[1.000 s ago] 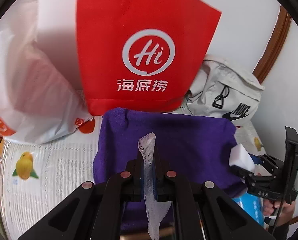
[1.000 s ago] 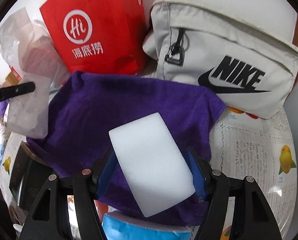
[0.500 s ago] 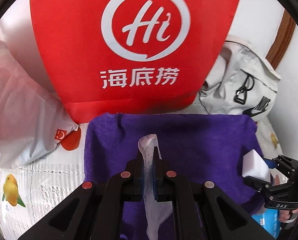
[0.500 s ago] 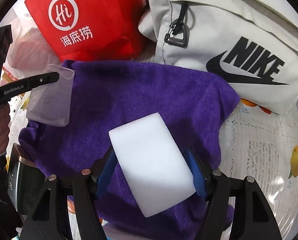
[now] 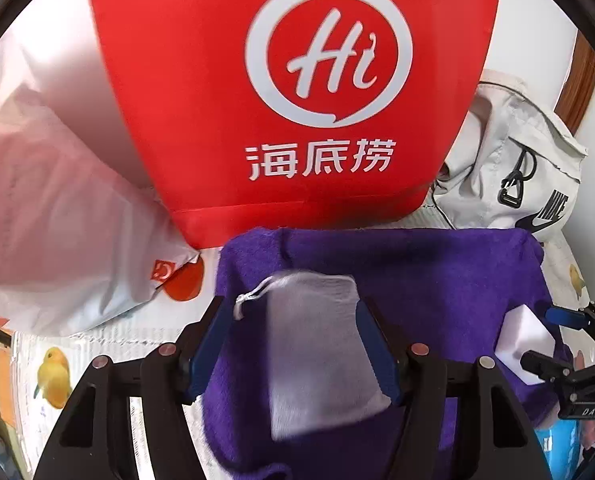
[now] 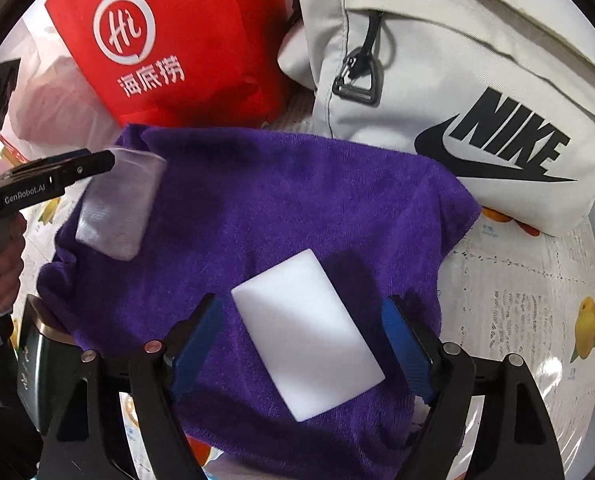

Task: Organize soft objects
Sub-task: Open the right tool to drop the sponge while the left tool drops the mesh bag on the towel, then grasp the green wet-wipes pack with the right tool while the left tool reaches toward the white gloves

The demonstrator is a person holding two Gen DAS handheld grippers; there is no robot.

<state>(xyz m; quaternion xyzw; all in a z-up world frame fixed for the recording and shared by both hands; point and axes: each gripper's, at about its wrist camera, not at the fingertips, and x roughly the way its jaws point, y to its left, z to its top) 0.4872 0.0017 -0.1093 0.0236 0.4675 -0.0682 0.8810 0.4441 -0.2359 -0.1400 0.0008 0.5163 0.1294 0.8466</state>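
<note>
on purple towel (image 6: 297, 208), white sponge block (image 6: 307, 334)

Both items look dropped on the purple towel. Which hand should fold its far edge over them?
Left, probably. The left gripper faces the purple towel squarely, far edge just beyond the mesh pouch. The right gripper straddles the white sponge nearer the bottom corner.

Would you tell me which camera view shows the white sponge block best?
The right wrist view: the white sponge block lies whole and close on the purple towel, between the open right gripper's fingers. The left wrist view catches only part of it at the right edge.
</note>
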